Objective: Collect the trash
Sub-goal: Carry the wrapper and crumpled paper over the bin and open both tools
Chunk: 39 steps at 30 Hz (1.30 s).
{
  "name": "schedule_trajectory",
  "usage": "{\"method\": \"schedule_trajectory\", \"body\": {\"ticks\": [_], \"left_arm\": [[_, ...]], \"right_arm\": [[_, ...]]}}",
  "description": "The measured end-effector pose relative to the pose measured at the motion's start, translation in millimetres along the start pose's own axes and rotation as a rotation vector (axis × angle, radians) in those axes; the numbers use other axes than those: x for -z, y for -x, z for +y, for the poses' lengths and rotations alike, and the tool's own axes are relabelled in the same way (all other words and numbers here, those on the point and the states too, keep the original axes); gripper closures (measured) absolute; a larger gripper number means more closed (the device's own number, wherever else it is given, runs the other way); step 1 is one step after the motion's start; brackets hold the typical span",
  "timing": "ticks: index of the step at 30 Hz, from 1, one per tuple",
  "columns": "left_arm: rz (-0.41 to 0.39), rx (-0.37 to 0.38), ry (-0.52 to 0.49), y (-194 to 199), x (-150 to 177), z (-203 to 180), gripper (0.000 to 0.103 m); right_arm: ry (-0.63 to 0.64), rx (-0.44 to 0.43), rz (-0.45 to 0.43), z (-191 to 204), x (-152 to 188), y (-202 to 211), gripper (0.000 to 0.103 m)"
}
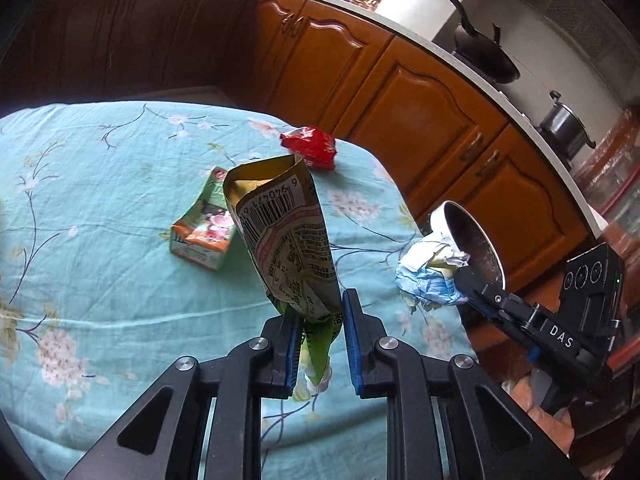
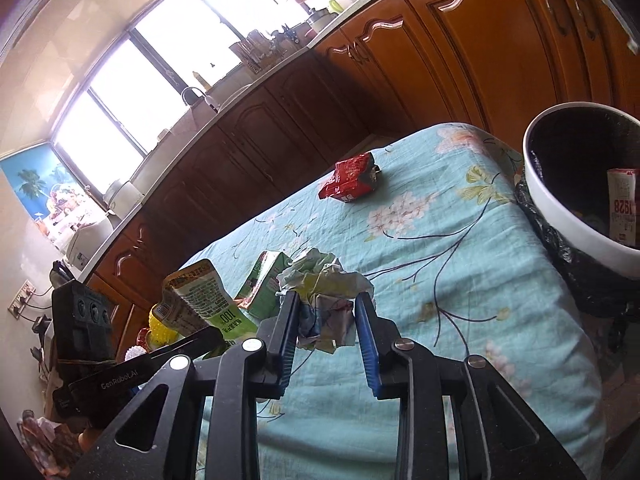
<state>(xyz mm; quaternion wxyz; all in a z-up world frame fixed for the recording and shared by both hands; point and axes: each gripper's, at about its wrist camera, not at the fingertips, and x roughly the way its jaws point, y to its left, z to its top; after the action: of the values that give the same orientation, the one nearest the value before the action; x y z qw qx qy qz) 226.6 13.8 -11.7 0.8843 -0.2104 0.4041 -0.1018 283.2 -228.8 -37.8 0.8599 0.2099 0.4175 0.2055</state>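
My left gripper [image 1: 319, 312] is shut on a green and yellow drink pouch [image 1: 286, 240] and holds it above the table; the pouch also shows in the right wrist view [image 2: 200, 304]. My right gripper [image 2: 326, 312] is shut on a crumpled paper wad [image 2: 324, 288], also seen in the left wrist view [image 1: 428, 272], lifted near the table's right edge. A green juice carton [image 1: 204, 228] and a red wrapper [image 1: 310, 147] lie on the floral tablecloth [image 1: 100, 208]. A white-rimmed trash bin [image 2: 560, 200] with a black liner stands past the table's right edge.
Brown kitchen cabinets [image 1: 420, 112] run behind the table. A wok [image 1: 486, 56] and a steel pot [image 1: 564, 124] sit on the counter. The bin holds a red and white packet [image 2: 622, 208].
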Motion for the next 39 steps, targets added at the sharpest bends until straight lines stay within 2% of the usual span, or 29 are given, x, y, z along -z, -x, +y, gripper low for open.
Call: {"method": "schedule_trajectory", "body": {"ticks": [9,28,39], "left_arm": [[0.004,0.040,-0.123,-10,5,-46,0.085],[0.063,0.100,-0.245,-61,-3,-100,0.085],[0.061,0.117,-0.304,-84,-13,-135,0.085]], "right_arm": [[0.002,0.071,-0.058,-19,6,39,0.074],[-0.086,0.168,-0.160,-83,6,104,0.074],[-0.114,0.216,-0.206,-106,1,126,0.074]]}}
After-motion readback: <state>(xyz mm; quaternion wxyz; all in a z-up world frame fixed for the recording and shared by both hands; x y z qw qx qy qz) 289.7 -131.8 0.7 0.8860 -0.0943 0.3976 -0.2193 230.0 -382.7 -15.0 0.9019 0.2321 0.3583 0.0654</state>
